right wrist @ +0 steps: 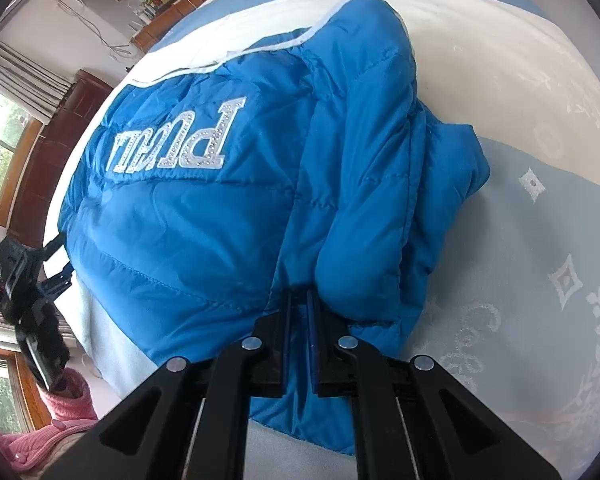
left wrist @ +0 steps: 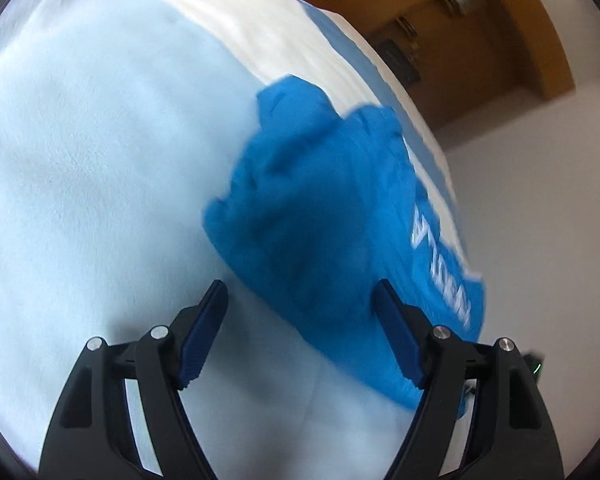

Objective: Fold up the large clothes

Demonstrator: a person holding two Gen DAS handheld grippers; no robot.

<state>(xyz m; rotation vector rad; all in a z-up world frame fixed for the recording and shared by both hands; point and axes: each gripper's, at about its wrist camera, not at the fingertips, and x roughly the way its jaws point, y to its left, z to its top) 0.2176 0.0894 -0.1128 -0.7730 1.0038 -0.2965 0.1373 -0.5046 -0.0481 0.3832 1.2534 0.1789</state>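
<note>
A bright blue padded jacket (right wrist: 228, 216) with silver lettering lies bunched and partly folded on a pale blue and cream bed cover (right wrist: 540, 240). My right gripper (right wrist: 299, 300) is shut on a fold of the jacket at its near edge. In the left wrist view the jacket (left wrist: 320, 208) lies ahead and to the right, blurred. My left gripper (left wrist: 300, 300) is open and empty, its jaws wide apart just above the jacket's near edge. The left gripper also shows in the right wrist view (right wrist: 40, 280) at the far left, beside the jacket.
The bed cover (left wrist: 80, 160) fills the left wrist view's left side. A wooden cabinet (left wrist: 460, 40) and white wall stand beyond the bed. In the right wrist view a window (right wrist: 0, 148), dark wooden furniture (right wrist: 52, 140) and a pink sleeve (right wrist: 68, 400) sit at left.
</note>
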